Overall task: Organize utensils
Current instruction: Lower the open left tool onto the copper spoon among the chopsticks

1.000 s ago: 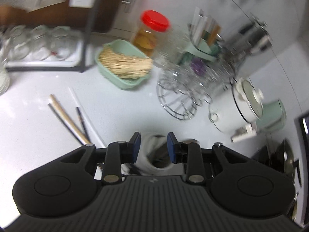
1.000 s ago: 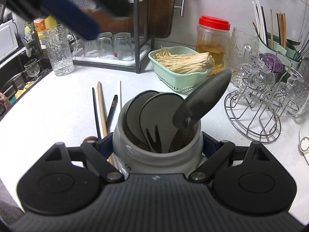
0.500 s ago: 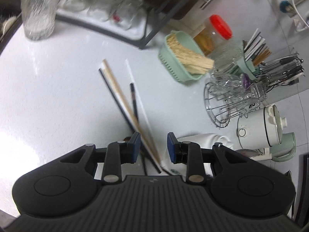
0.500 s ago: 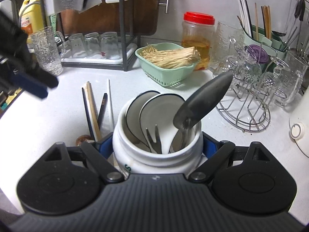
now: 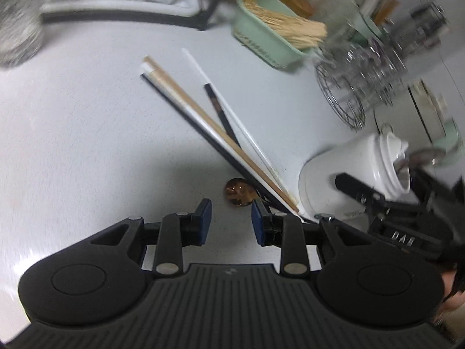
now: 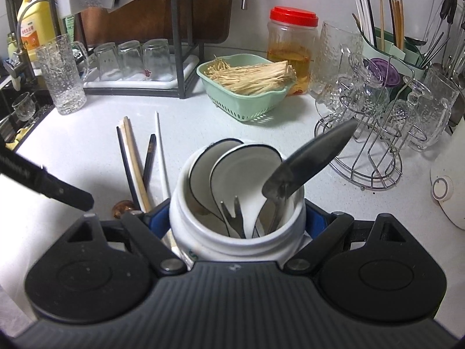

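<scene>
My right gripper (image 6: 237,218) is shut on a white ceramic jar (image 6: 203,241) standing on the counter. In the jar are white spoons (image 6: 241,168), a fork (image 6: 232,218) and a grey-handled utensil (image 6: 314,157). Several chopsticks (image 5: 203,116) lie loose on the white counter left of the jar, also seen as chopsticks (image 6: 136,160). A brown spoon bowl (image 5: 238,192) rests at their near ends. My left gripper (image 5: 231,222) hangs open just short of that brown spoon, nothing between its pads. The jar (image 5: 357,174) sits to its right.
A green basket of pale strands (image 6: 247,87), a red-lidded jar (image 6: 292,46) and a wire rack of glass cups (image 6: 375,133) stand behind. A green chopstick holder (image 6: 404,55) is at the back right, a glass rack (image 6: 130,58) and tall glass (image 6: 62,78) at the back left. A white kettle (image 6: 450,180) stands right.
My left gripper has sunk toward the counter and come close to the brown spoon and the chopsticks' near ends. The right gripper stays on the jar.
</scene>
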Action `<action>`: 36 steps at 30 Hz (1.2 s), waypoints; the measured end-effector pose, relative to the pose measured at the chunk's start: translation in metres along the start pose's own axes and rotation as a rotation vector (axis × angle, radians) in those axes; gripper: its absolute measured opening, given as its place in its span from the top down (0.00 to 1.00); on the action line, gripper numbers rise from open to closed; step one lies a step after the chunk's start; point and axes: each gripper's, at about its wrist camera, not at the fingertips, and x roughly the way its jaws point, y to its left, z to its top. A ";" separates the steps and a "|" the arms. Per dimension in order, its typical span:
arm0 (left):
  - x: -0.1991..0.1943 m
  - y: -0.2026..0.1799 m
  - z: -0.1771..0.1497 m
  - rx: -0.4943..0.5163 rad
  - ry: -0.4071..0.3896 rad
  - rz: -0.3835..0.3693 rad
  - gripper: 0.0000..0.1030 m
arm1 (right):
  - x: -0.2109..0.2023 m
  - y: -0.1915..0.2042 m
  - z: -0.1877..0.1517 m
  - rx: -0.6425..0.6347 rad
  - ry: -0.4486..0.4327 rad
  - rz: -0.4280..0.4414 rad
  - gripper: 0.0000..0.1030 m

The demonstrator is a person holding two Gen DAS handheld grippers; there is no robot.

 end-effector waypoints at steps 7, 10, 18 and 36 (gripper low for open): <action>0.024 -0.020 0.007 0.381 0.061 0.003 0.66 | -0.001 0.003 0.000 0.037 0.014 -0.037 0.11; 0.034 -0.031 0.007 0.536 0.085 -0.001 0.66 | -0.001 0.004 -0.001 0.058 0.014 -0.057 0.11; 0.052 -0.053 0.008 0.837 0.112 -0.007 0.65 | -0.006 0.008 -0.007 0.124 0.011 -0.122 0.11; 0.069 -0.076 0.017 1.390 0.233 -0.108 0.58 | -0.011 0.013 -0.011 0.184 0.017 -0.179 0.11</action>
